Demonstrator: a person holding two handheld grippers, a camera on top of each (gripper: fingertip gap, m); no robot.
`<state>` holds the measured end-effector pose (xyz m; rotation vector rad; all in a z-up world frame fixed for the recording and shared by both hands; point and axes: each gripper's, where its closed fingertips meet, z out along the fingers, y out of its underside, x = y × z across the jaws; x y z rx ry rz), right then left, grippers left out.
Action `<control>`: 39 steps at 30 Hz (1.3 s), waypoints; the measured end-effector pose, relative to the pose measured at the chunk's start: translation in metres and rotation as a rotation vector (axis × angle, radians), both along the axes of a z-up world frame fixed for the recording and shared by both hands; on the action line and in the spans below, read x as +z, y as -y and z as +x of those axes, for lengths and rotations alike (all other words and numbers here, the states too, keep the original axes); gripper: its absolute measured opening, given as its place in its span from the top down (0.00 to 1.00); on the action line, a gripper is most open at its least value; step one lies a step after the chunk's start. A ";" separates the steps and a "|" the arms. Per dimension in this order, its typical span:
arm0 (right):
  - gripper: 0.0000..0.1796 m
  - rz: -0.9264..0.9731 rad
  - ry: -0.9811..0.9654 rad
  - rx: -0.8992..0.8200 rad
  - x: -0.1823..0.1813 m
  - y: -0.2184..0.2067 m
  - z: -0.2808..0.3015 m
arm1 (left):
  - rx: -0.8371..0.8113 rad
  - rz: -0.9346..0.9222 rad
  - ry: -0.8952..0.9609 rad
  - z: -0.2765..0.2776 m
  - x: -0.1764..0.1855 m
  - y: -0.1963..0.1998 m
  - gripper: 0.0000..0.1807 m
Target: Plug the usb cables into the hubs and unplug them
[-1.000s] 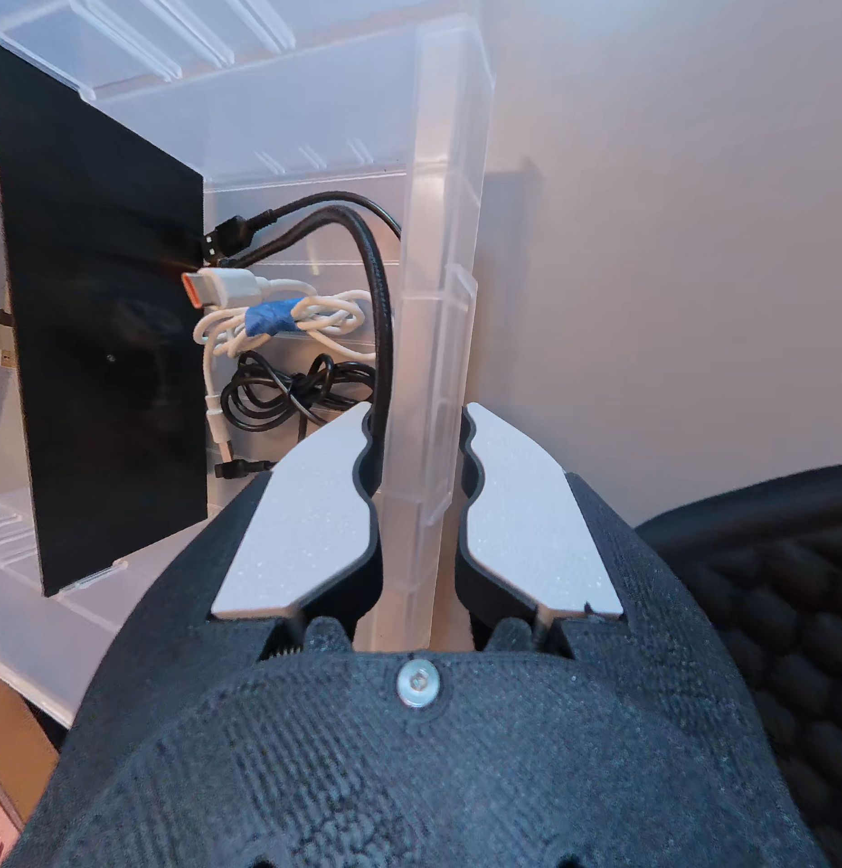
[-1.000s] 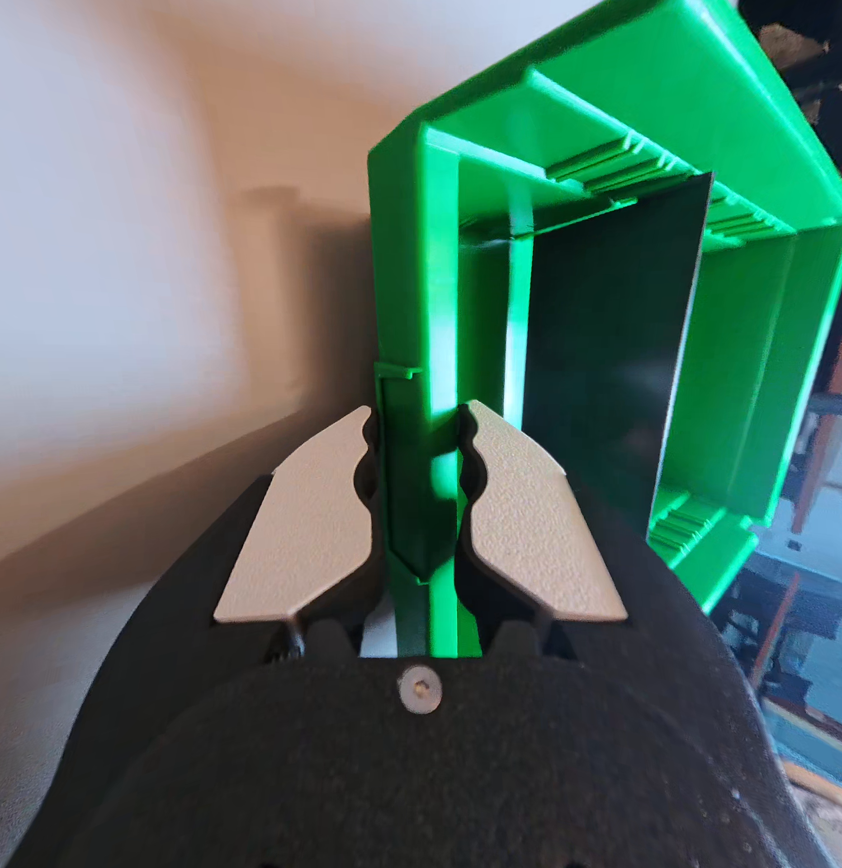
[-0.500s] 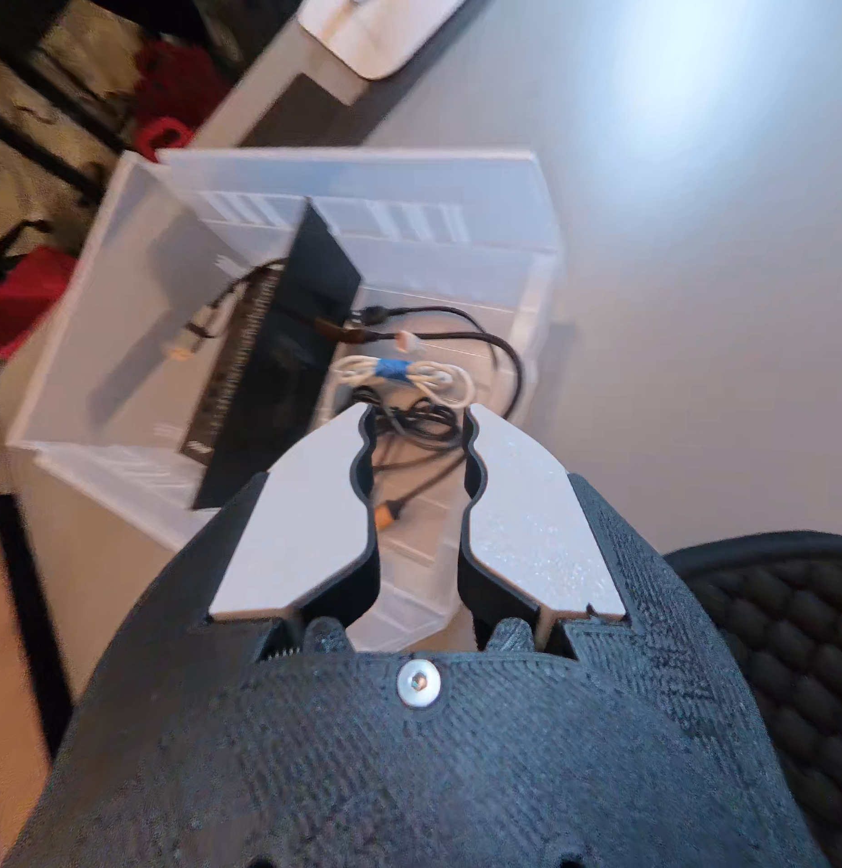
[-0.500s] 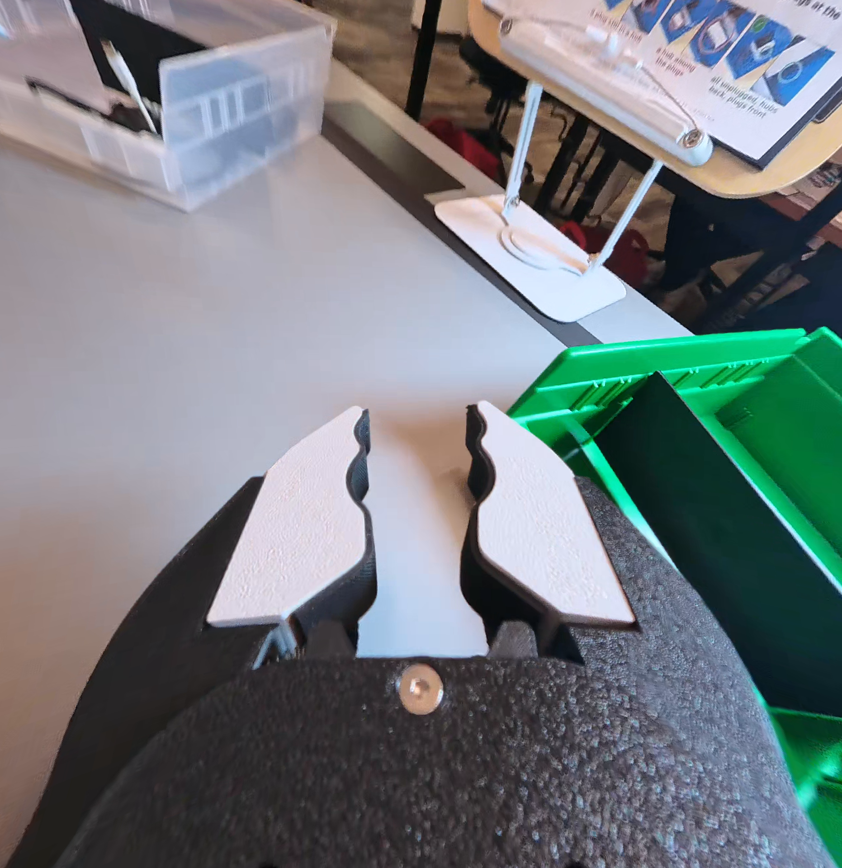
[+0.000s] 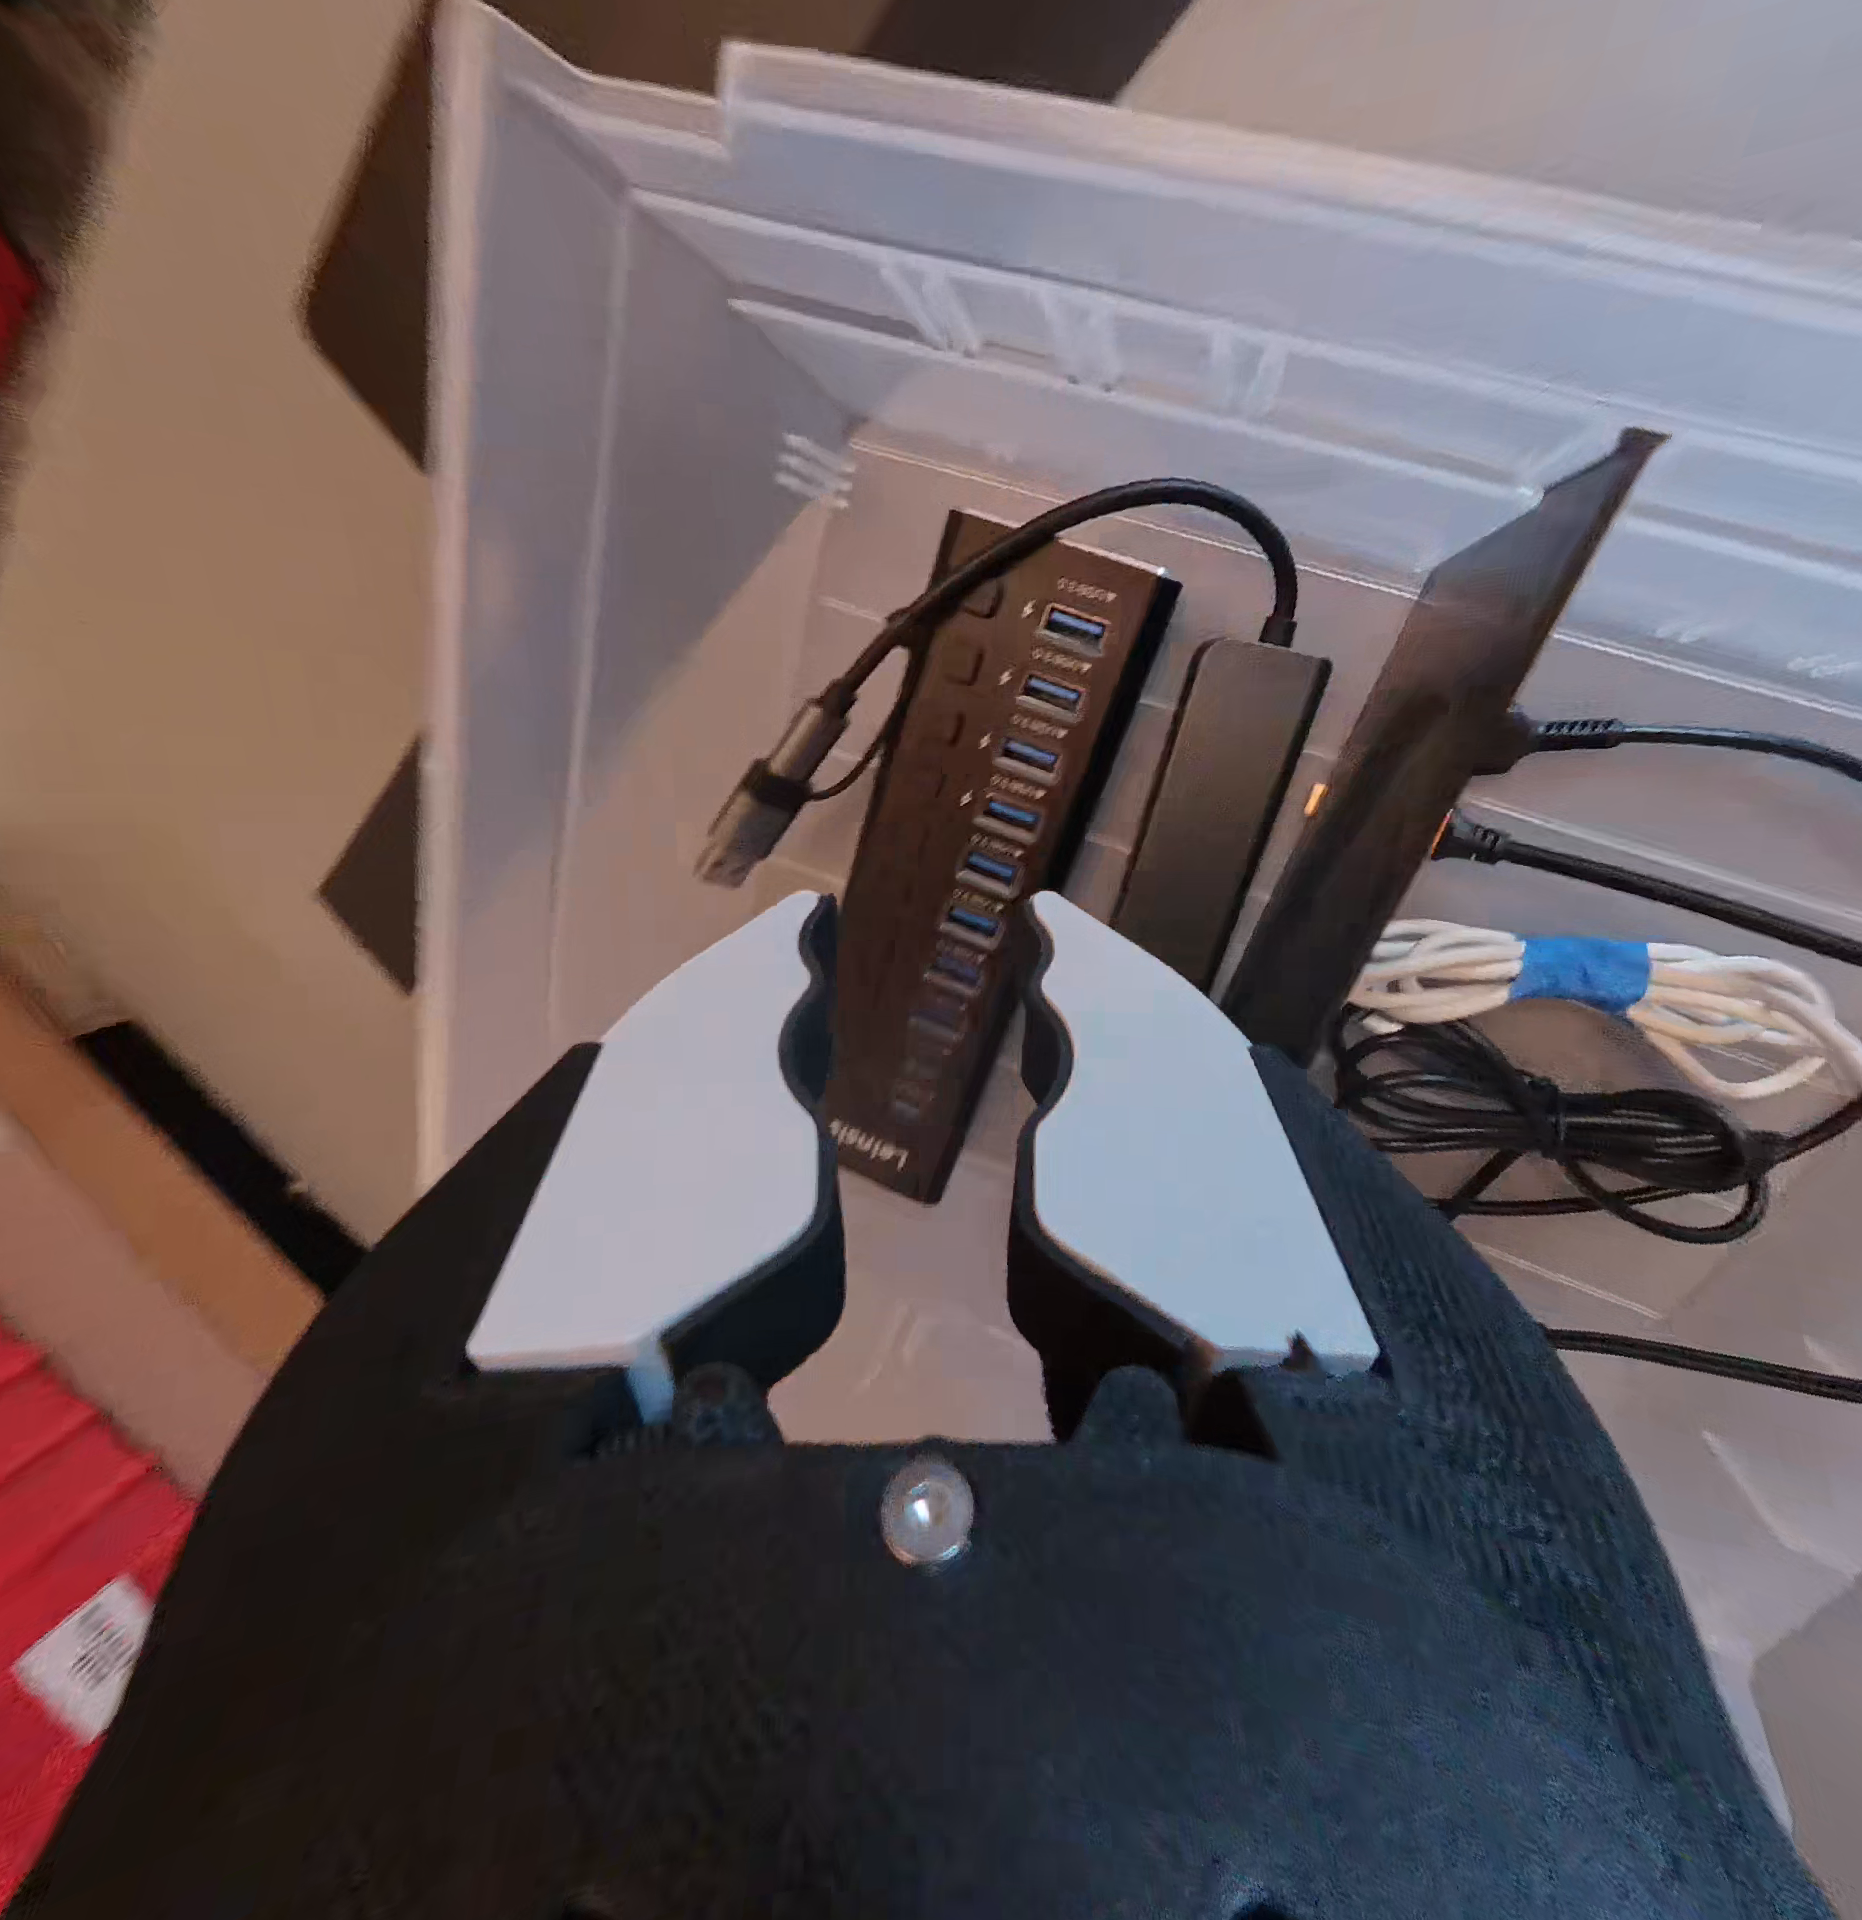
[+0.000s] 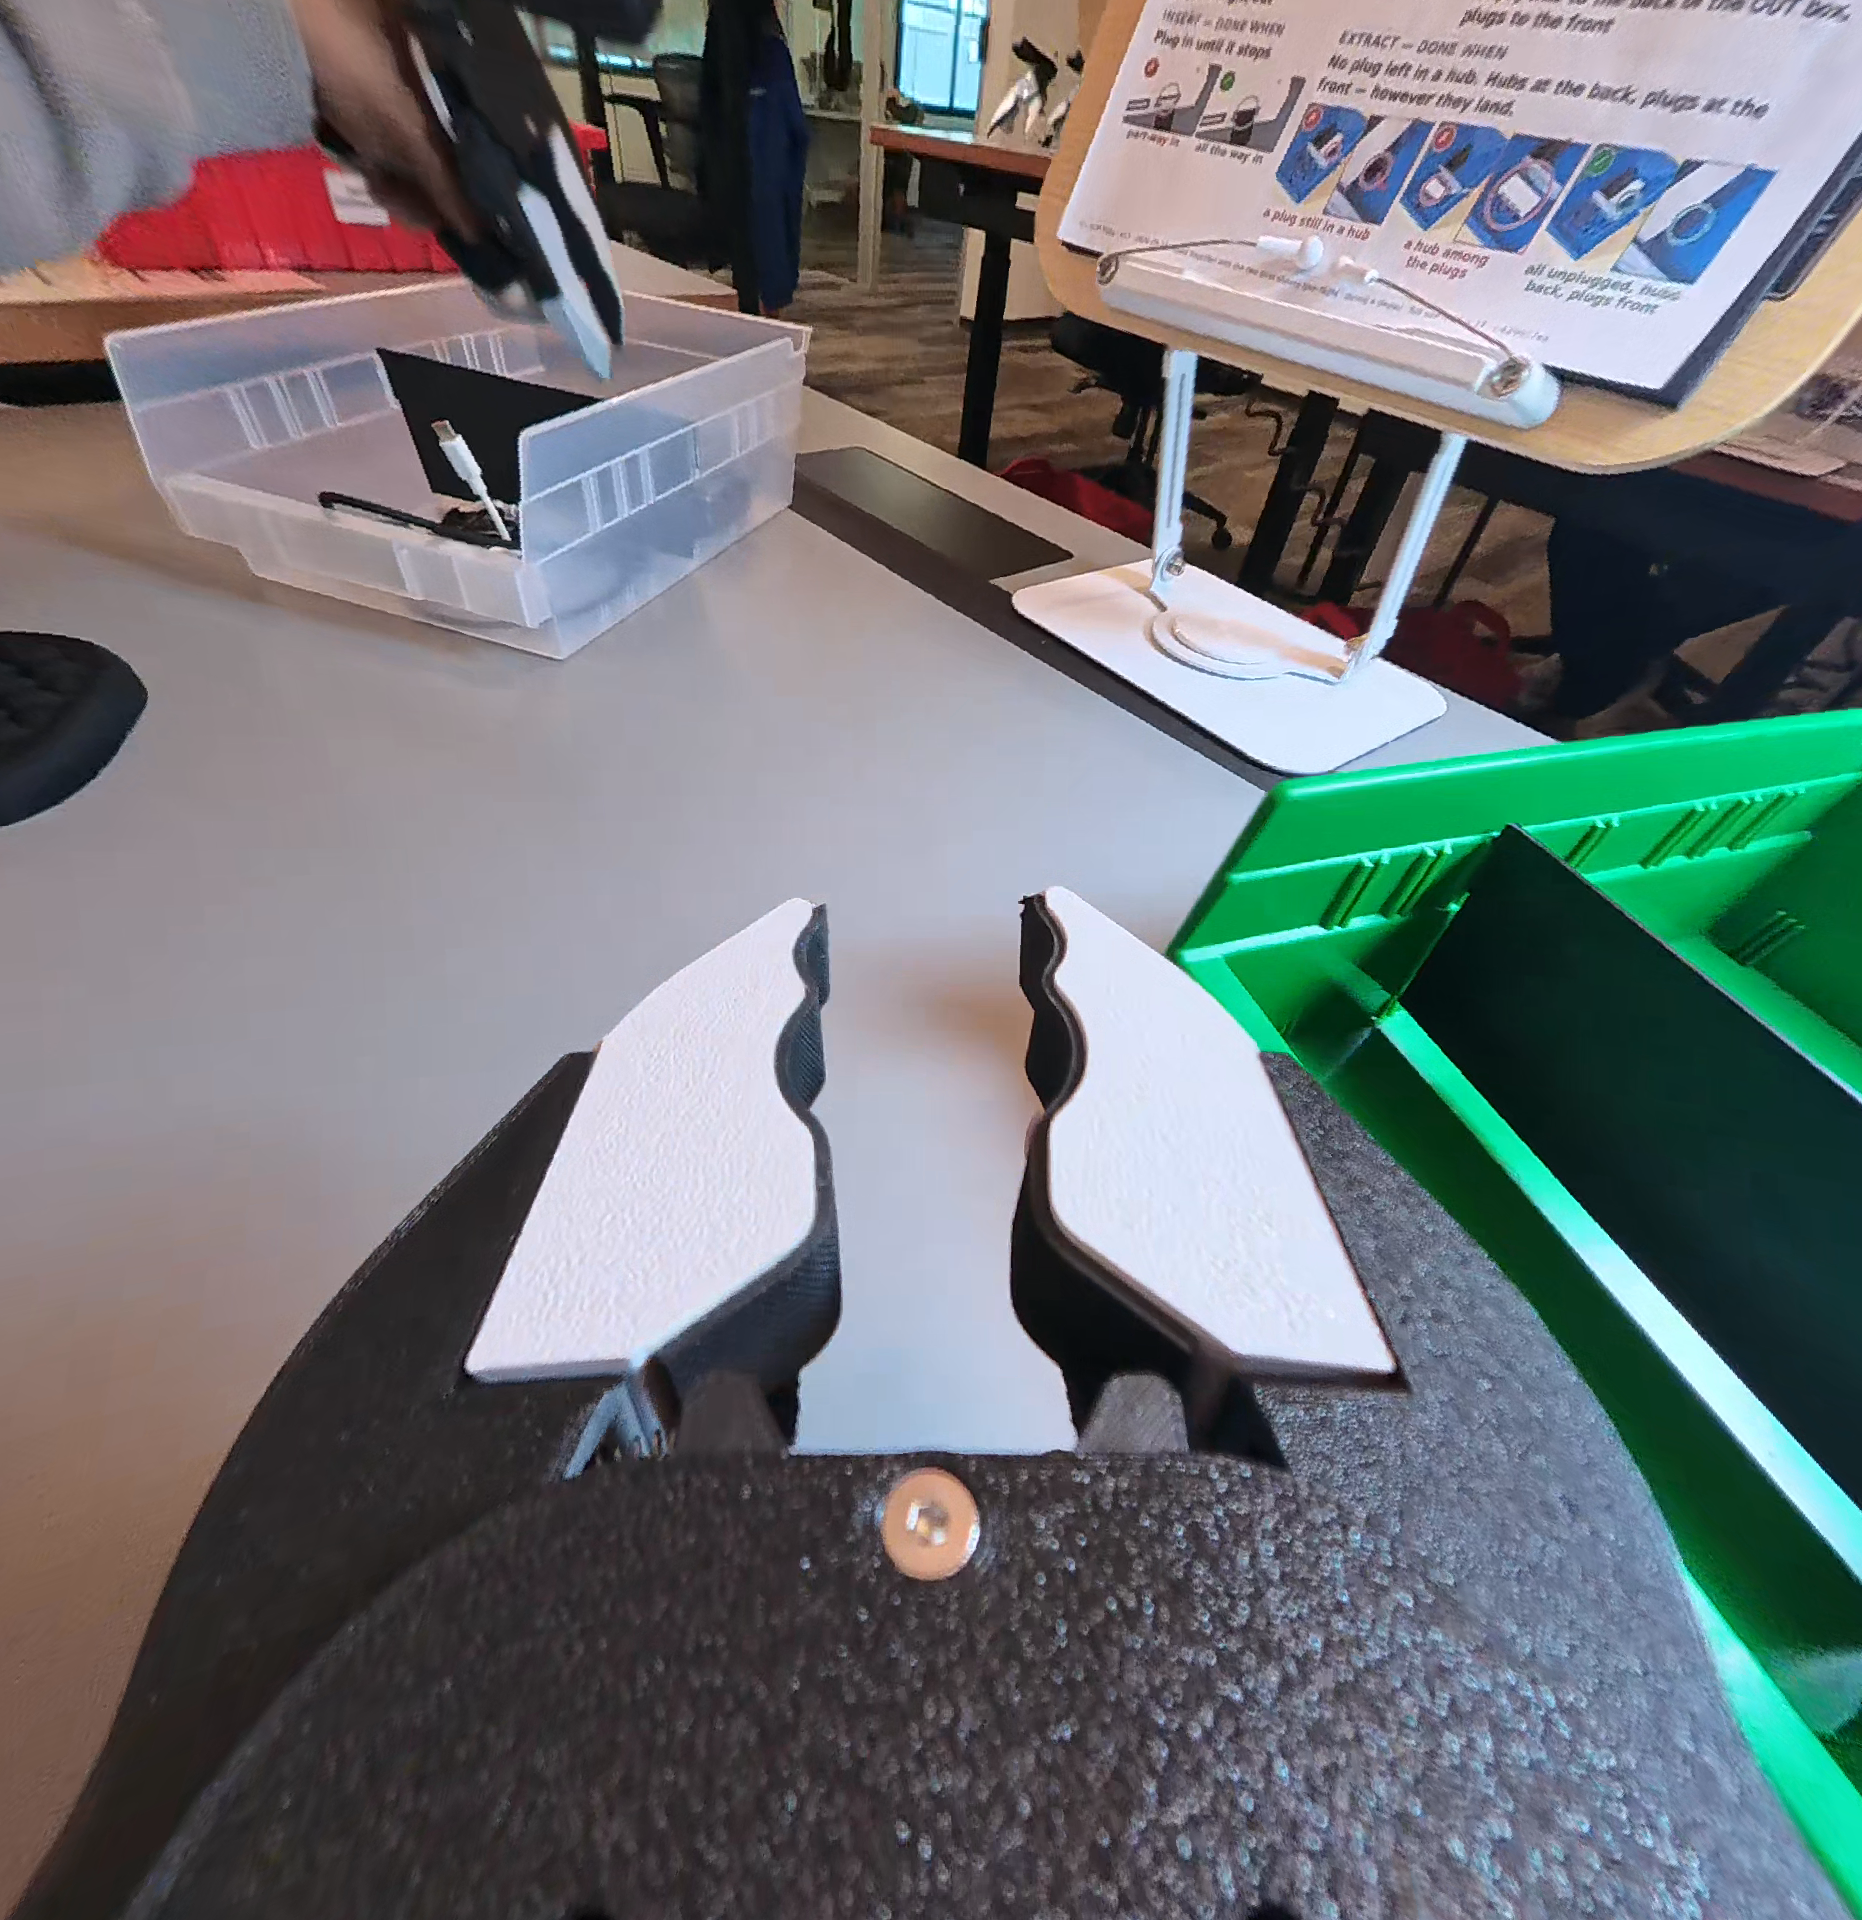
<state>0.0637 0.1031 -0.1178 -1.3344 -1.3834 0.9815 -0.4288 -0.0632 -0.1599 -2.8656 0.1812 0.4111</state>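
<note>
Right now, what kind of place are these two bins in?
Probably an office or lab workspace set up for a practice task. A grey table holds a clear bin of cables, a green bin and an instruction sheet on a stand; more desks stand behind.

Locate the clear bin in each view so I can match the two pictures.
Left wrist view: the clear bin fills the upper and right frame, seen close from above.
Right wrist view: clear bin sits far off, upper left, on the table.
Shared landmark: the black divider standing inside it.
</note>
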 end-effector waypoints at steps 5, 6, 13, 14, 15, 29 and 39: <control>0.82 -0.092 -0.055 0.005 0.006 -0.010 0.007 | -0.024 -0.234 0.152 0.001 -0.044 0.006 0.74; 0.82 -0.114 -0.063 0.009 0.006 -0.012 0.006 | -0.030 -0.260 0.149 -0.003 -0.049 0.006 0.73; 0.82 -0.153 -0.046 0.038 -0.001 -0.011 0.003 | -0.100 -0.321 0.223 -0.005 -0.067 0.003 0.67; 0.82 -0.153 -0.041 0.041 -0.003 -0.010 0.003 | -0.100 -0.312 0.248 -0.004 -0.067 0.003 0.67; 0.82 -0.154 -0.038 0.045 -0.004 -0.009 0.003 | -0.094 -0.301 0.276 -0.004 -0.066 0.002 0.67; 0.84 -0.092 0.000 0.086 -0.008 0.009 0.001 | -0.159 -0.204 0.208 -0.003 -0.070 0.002 0.66; 0.85 -0.079 -0.001 0.093 -0.006 0.011 0.001 | -0.207 -0.050 0.237 0.013 0.002 0.012 0.67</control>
